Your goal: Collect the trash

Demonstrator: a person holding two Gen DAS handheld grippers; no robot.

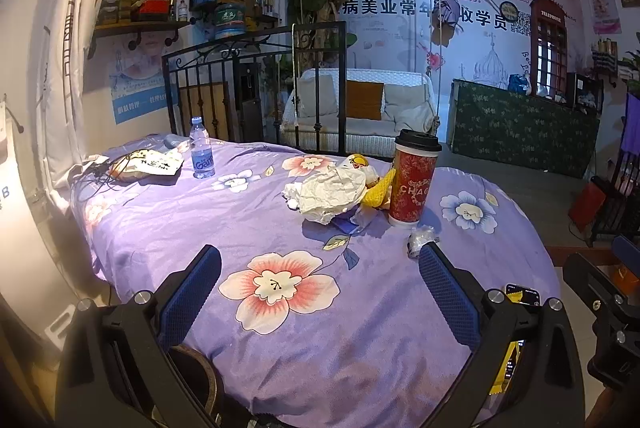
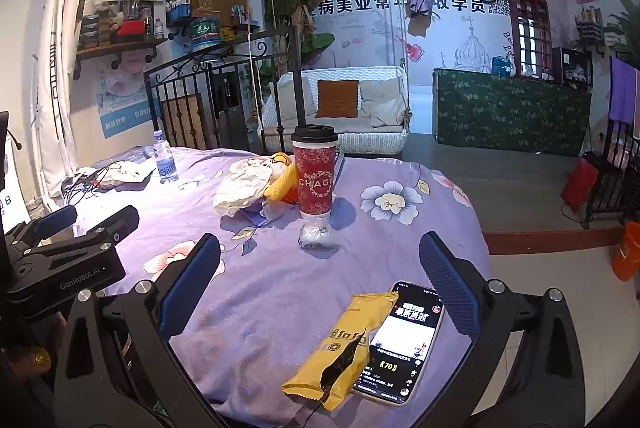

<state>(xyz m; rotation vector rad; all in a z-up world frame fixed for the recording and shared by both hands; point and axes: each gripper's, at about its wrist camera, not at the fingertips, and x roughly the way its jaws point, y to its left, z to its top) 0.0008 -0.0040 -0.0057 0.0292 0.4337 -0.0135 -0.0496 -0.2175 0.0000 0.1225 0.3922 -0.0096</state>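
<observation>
Left tongs (image 1: 320,292) spread wide, empty, level over purple floral bedsheet (image 1: 248,228); right tongs (image 2: 320,288) likewise, torn yellow snack wrapper (image 2: 340,348) just below fingers.

Purple floral bedsheet (image 1: 200,228); red patterned cup (image 2: 316,179), black lid; yellow wrapper (image 2: 340,344)

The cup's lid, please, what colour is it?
Black lid on the red cup; right wrist view.
</observation>
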